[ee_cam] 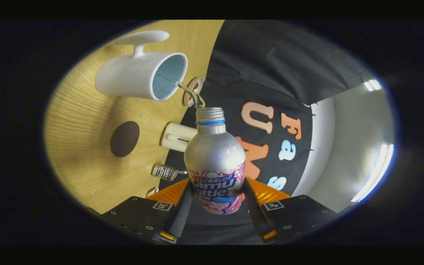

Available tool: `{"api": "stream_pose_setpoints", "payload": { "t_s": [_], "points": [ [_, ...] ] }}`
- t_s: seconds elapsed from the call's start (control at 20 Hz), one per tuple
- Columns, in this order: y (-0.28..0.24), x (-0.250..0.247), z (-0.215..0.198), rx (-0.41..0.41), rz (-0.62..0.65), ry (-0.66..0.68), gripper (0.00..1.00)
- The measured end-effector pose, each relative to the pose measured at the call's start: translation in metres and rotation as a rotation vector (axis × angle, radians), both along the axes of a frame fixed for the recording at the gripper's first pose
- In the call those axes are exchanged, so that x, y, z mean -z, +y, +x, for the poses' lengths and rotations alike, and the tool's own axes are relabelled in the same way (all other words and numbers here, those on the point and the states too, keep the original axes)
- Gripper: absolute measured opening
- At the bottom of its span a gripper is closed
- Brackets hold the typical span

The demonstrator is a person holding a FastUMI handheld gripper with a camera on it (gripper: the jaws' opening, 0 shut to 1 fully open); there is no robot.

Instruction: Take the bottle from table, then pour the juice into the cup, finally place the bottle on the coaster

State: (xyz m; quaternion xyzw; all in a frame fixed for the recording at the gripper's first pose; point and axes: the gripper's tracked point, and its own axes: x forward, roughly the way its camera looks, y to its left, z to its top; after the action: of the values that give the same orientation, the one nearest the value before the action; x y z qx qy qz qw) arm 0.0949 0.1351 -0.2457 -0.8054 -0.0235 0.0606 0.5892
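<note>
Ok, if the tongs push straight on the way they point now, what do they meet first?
The tongs grip the bottle; past its neck the booth wall seems first, though depth is unclear.

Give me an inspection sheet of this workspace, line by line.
Surface: light wood table.
Job's things: bottle, cap off, tipped with its mouth toward the white cup; a thin stream runs from mouth to cup; dark round coaster bare.
Clutter: cream box, small clear ribbed item, round disc along the table's far edge.
Tongs: shut on the bottle's lower body.
Cables: nothing seen.
Surroundings: black cloth wall, white wall beyond.
</note>
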Motion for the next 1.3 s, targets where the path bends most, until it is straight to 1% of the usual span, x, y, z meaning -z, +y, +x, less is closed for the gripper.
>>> {"api": "stream_pose_setpoints", "payload": {
  "t_s": [0.3,0.9,1.3],
  "points": [
    [-0.001,-0.002,0.006,-0.012,-0.030,-0.014,0.73],
    [0.006,-0.011,0.011,-0.068,-0.102,-0.071,0.73],
    [0.023,-0.004,0.007,-0.134,-0.138,-0.072,0.73]
  ]
}}
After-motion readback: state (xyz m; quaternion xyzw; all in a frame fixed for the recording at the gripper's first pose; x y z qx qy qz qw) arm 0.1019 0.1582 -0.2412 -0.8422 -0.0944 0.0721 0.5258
